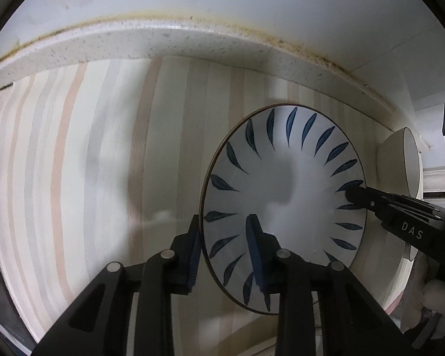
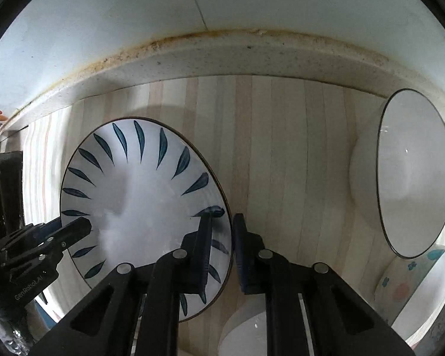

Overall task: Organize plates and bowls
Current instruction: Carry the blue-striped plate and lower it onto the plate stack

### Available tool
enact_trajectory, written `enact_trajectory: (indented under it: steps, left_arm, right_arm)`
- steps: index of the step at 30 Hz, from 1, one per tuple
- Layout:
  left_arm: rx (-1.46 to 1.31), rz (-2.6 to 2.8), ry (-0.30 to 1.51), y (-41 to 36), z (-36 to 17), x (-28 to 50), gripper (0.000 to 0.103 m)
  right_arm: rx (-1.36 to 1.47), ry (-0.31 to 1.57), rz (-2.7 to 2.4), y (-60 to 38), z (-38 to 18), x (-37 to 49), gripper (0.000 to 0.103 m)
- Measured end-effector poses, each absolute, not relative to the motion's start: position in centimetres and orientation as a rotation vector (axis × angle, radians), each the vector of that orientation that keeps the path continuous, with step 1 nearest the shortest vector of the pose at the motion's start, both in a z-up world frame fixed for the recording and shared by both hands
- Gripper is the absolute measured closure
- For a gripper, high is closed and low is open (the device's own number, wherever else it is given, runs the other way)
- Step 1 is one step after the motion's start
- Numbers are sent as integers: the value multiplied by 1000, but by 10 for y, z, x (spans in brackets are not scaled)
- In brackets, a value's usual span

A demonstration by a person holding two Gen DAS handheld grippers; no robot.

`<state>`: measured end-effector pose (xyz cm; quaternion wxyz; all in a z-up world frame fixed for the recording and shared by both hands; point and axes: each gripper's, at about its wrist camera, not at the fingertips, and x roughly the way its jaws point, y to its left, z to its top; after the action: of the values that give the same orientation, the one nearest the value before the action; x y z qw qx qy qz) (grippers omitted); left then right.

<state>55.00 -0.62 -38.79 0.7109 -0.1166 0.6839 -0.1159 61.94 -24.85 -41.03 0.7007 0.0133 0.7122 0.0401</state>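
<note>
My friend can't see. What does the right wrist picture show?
The right gripper pinches the near rim of a white plate with blue leaves, and the left gripper pinches the opposite rim. A white bowl sits to the right on the striped mat.

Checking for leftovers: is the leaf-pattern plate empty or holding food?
Empty: the leaf-pattern plate shows only bare white glaze and shadows.

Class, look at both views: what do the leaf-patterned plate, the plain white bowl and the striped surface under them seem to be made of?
Leaf-patterned plate: probably glazed ceramic; smooth sheen, painted blue leaves, thin dark rim line.
Plain white bowl: likely glazed ceramic too; glossy inside with small glints, dark rim line.
Striped surface: looks like a printed mat or laminate in pale wood tones; matte, flat stripes. The pictures leave open which.
</note>
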Motion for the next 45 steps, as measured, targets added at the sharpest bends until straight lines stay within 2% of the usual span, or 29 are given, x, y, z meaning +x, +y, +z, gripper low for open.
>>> enact_trajectory:
  steps: [11, 22, 31, 37, 45]
  left_arm:
    - [-226, -255, 1437, -3, -324, 534, 76]
    - [-192, -288, 1428, -4, -278, 427, 76]
    - [-189, -299, 1538, -4, -312, 359, 76]
    - [-135, -297, 1597, -18, -340, 350, 76]
    - [-80, -299, 1608, -30, -352, 349, 76]
  right_arm:
    - [33, 1498, 154, -246, -336, 583, 87]
    - [34, 1436, 229, -241, -267, 473, 87]
    - [100, 1470, 240, -257, -288, 378, 87]
    - [140, 1499, 207, -267, -320, 355, 87]
    - [185, 1545, 179, -280, -358, 341, 87]
